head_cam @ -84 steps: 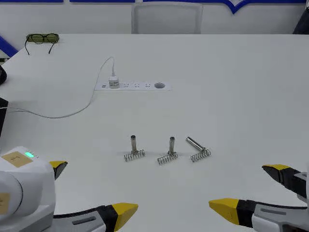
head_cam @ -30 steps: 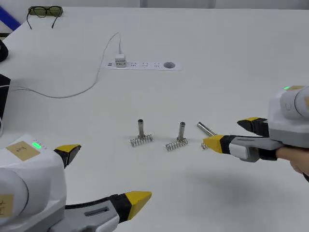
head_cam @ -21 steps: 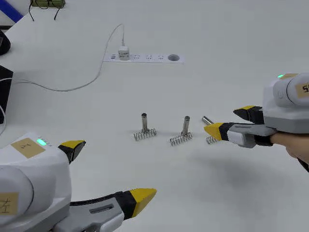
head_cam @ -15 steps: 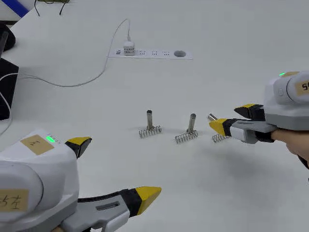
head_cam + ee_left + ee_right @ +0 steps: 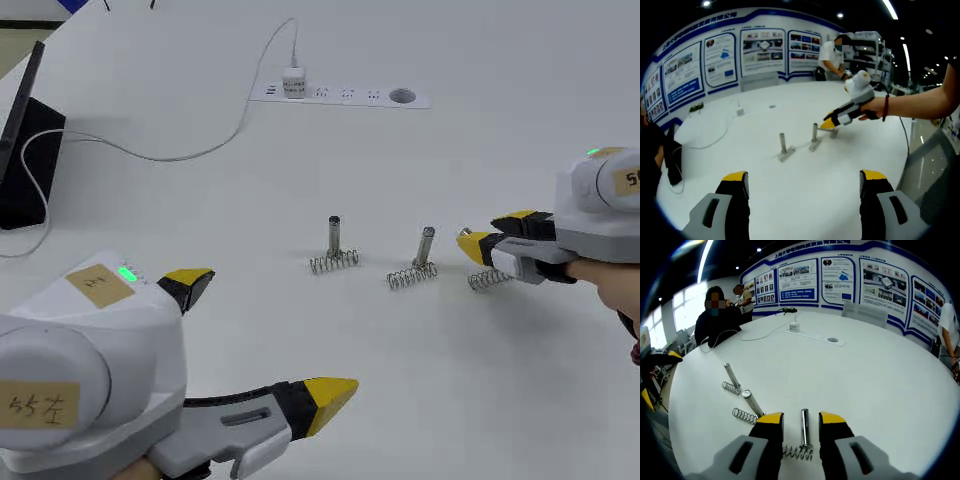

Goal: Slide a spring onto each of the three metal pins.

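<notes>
right gripper view — three pins (image 5: 731, 374) (image 5: 752, 402) (image 5: 804, 427), three springs (image 5: 730, 387) (image 5: 744, 415) (image 5: 797, 452); right claw (image 5: 801, 416) released, astride nearest pin; left claw (image 5: 804, 175) released wide.

The white-bodied right gripper (image 5: 493, 231) with black, yellow-tipped jaws reaches in level from the right. Its jaws stand narrowly parted on either side of the silver metal pin (image 5: 804, 426) at the right end of the row, with a sliver of gap showing on each side. The right hand (image 5: 606, 275) grips its handle, and the bare forearm (image 5: 920, 102) is stretched out behind it. The matching left gripper (image 5: 262, 335) hangs well apart from that pin, nearer the person and to the left, with its jaws spread wide.
</notes>
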Motion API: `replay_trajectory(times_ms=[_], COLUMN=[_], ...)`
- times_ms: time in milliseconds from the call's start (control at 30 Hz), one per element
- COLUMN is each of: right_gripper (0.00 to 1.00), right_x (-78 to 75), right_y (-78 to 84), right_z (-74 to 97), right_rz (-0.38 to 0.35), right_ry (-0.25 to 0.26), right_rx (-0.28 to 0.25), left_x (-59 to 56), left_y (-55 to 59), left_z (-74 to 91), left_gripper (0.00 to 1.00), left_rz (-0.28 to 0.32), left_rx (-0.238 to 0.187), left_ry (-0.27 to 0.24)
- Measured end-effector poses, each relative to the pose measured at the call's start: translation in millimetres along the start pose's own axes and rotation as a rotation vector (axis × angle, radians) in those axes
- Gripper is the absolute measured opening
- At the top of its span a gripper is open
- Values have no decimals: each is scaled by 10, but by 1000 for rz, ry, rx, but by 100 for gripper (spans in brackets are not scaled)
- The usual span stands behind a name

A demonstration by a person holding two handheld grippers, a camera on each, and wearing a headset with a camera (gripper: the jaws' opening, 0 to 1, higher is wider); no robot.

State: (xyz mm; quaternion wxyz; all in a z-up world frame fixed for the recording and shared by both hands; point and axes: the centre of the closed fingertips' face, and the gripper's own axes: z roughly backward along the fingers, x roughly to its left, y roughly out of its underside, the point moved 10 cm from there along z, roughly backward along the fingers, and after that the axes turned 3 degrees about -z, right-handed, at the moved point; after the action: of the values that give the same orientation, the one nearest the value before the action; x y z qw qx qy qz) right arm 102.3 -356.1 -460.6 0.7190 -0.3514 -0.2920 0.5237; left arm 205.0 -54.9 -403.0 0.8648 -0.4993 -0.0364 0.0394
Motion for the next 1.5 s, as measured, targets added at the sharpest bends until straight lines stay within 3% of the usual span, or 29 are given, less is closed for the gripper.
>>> replay_trajectory(times_ms=[300,500,633,833,933,1133,1233,1500], right_gripper=[23,19,16,11,10,9,9,9], right_x=[-41,-53,-76,-59,-59,-74,-81,-67], right_y=[8,51,59,50,51,40,34,-93], right_z=[-131,-207,-224,-225,-244,-271,-265,-103], right_rz=[-19,-31,-64,-4,-14,-47,-54,-47], right_ry=[-35,-25,-26,-17,-11,-8,-8,-2], right_rx=[-9,16,13,19,18,27,30,-22], left_x=[18,25,25,31,30,30,29,43], left_y=[14,28,16,14,16,-12,-26,-82], left_z=[6,6,10,15,14,24,22,26], left_gripper=[93,92,93,92,92,92,92,92], left_rz=[-3,2,15,15,10,15,15,-19], left_rx=[4,10,-12,-15,-8,-35,-37,-43], left_ry=[-7,-7,-3,-1,-2,-7,-5,-22])
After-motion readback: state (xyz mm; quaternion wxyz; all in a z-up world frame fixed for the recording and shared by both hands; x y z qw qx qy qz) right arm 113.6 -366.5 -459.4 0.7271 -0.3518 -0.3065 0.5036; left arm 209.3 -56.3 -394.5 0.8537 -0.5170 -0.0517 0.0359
